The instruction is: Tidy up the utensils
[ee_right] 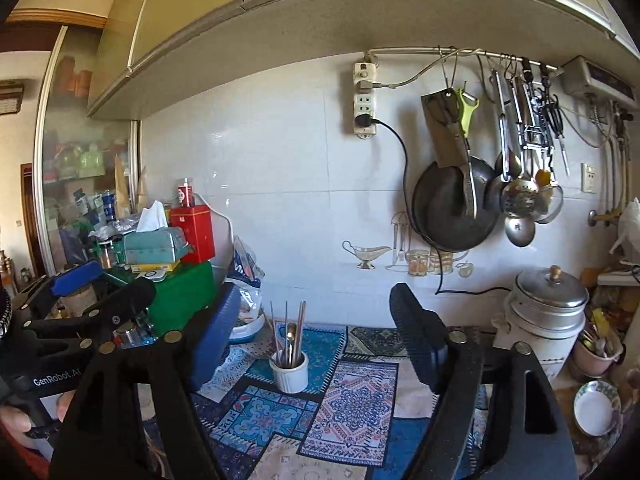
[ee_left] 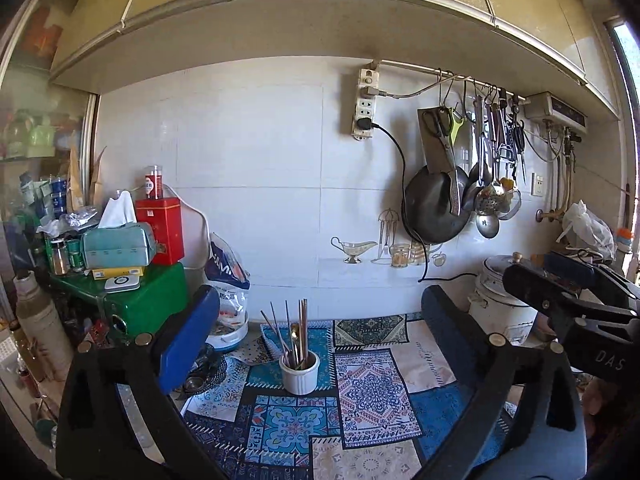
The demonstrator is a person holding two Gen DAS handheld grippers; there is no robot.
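Both grippers empty, jaws spread wide: left gripper (ee_left: pixel 320 328), right gripper (ee_right: pixel 316 332). Utensils (ee_left: pixel 294 334) stand upright in the white ribbed cup (ee_left: pixel 299 374) on the patterned mat (ee_left: pixel 360 400) (looks finished, probably). Cup sits ahead, centred between each pair of fingers, well apart. For any regrasp, come in level and avoid knocking the cup.

A lived-in home kitchen: at two o'clock a wok (ee_left: pixel 434 208), ladles (ee_left: pixel 486 200) and scissors (ee_left: pixel 442 128) hang from a wall rail (ee_left: pixel 440 74); a lidded pot (ee_right: pixel 546 304) stands at three; patchwork cloth (ee_left: pixel 360 392) covers the counter under wall cabinets (ee_left: pixel 280 8).
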